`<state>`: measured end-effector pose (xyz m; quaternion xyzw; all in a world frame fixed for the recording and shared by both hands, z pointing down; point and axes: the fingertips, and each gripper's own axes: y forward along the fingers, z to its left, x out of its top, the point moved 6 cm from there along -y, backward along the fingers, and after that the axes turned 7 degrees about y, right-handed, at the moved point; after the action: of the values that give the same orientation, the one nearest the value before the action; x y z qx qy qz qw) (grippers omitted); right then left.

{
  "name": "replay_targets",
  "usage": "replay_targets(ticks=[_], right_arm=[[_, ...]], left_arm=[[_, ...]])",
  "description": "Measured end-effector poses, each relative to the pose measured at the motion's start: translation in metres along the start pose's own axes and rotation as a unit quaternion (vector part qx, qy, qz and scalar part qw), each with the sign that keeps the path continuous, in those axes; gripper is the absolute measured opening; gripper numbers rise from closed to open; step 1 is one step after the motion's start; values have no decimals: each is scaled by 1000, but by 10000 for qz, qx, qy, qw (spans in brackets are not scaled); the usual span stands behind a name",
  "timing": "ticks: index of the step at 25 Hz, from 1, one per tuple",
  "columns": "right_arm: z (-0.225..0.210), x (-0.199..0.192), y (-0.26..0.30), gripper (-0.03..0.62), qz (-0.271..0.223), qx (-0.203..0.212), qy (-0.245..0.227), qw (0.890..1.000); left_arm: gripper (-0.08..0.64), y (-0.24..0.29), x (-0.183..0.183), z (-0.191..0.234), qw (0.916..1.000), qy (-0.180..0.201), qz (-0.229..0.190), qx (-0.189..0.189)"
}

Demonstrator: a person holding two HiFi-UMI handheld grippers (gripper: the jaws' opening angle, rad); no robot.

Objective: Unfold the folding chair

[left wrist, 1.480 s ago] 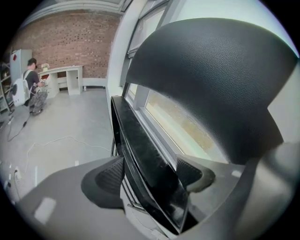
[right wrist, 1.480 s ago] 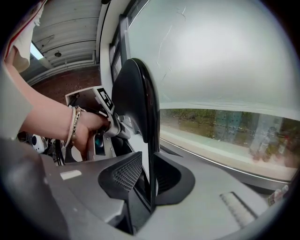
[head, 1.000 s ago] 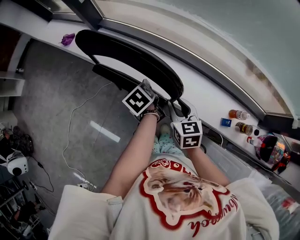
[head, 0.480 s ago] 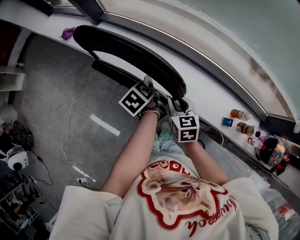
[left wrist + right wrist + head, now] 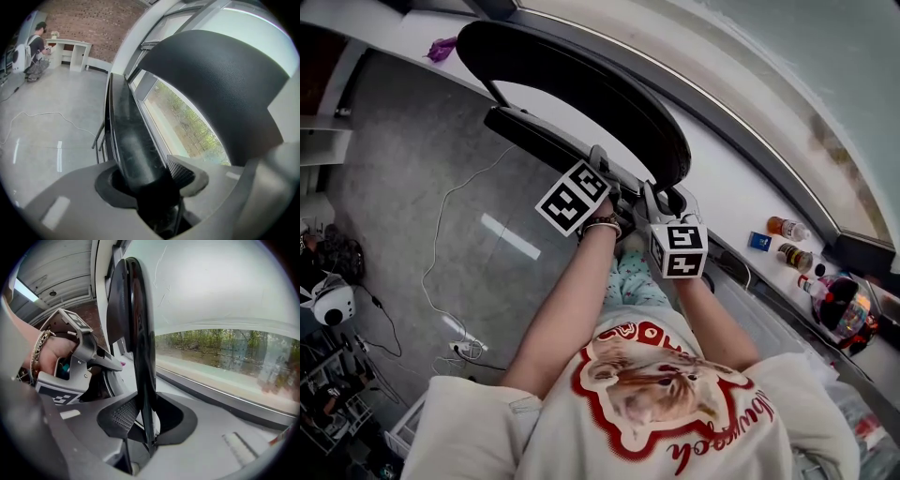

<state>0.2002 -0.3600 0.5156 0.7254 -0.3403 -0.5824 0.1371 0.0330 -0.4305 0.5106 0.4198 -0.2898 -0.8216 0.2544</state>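
Note:
The black folding chair stands by the window, its curved backrest (image 5: 581,84) above the long dark seat edge (image 5: 534,131). My left gripper (image 5: 605,178) is shut on that rounded seat edge (image 5: 131,150), which runs away between its jaws (image 5: 150,183). My right gripper (image 5: 661,202) sits just right of it. Its jaws (image 5: 145,418) have just been closing and are shut on the thin edge of the backrest (image 5: 138,324). In the right gripper view the left gripper (image 5: 70,366) shows with the hand that holds it.
A white cable (image 5: 441,272) and a power strip (image 5: 459,349) lie on the grey floor at left. The white window ledge (image 5: 741,197) carries bottles (image 5: 783,228) at right and a purple scrap (image 5: 441,49) at far left. A person (image 5: 37,44) crouches far off.
The right gripper has drawn in closer to the end of the backrest and now sits tight beside the left one. The left gripper stays on the seat edge, slightly rolled.

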Motion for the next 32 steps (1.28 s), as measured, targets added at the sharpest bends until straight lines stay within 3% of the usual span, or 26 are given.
replay_targets(ticks=[5, 17, 27, 32], right_arm=[[-4, -6, 2, 129, -193, -25, 224, 9996], [-4, -27, 11, 127, -105, -54, 259, 9996], [0, -44, 16, 129, 13, 7, 328, 9995], [-1, -50, 17, 129, 58, 119, 324, 9994]], left_arm=[[213, -11, -6, 14, 9999, -3, -61, -91], [206, -39, -32, 66, 9989, -350, -108, -297], [221, -59, -61, 129, 9972, -716, -174, -99], [224, -65, -74, 149, 9964, -798, -213, -208]])
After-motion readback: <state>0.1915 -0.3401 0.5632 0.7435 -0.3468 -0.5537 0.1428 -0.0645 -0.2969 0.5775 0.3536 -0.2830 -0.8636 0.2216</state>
